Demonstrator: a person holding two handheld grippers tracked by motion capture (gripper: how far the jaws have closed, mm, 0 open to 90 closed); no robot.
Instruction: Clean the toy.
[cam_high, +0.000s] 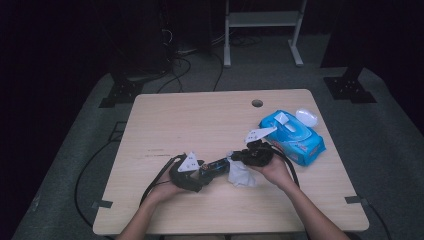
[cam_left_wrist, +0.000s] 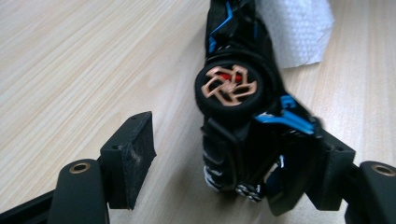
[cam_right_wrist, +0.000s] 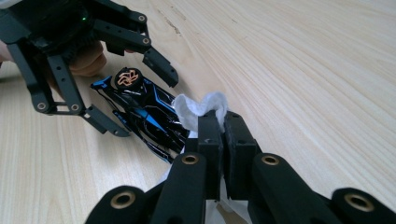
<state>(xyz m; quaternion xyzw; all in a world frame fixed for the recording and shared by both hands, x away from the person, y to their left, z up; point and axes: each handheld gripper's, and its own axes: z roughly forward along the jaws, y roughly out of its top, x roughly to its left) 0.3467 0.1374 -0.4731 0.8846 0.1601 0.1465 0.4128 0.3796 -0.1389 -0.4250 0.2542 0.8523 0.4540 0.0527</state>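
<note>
Pale wood-grain table (cam_high: 200, 120), matte laminate, rounded corners, one round cable hole near far edge. Dark floor and stand legs beyond, dim.

Toy car (cam_left_wrist: 243, 116): black glossy plastic body with bright blue trim lines, low and angular like a racing model. Lying tipped on its side, near the table's near edge and between the two grippers. One black rubber-looking wheel faces the left gripper view, with a copper-coloured spoked rim and a red spot behind the spokes. In the high view, just a small dark shape with blue flecks (cam_high: 216, 166).

Left gripper (cam_left_wrist: 224, 186): black jaws apart, matte printed plastic with brass-coloured pivot bushes; worn foam-like pad on the left-hand jaw, well clear of the car. Right-hand jaw against or just beside the car's body; contact hard to make out, edge blurred. Not clamped. Jaws straddling the wheel end in the right gripper view (cam_right_wrist: 135, 100).

Right gripper (cam_right_wrist: 218, 128): jaws pinched together on a white wipe (cam_right_wrist: 201, 108), soft, crumpled, with embossed dimpled texture visible in the left gripper view (cam_left_wrist: 299, 32). Wipe touching or just over the car's other end; exact contact hidden by the folds.

Blue wipes packet (cam_high: 292, 136) at the table's right side, glossy film, white flap lifted; translucent white lid (cam_high: 306, 117) just behind it.

Car's underside and far wheels cut off or hidden. Print on packet too small to read.
</note>
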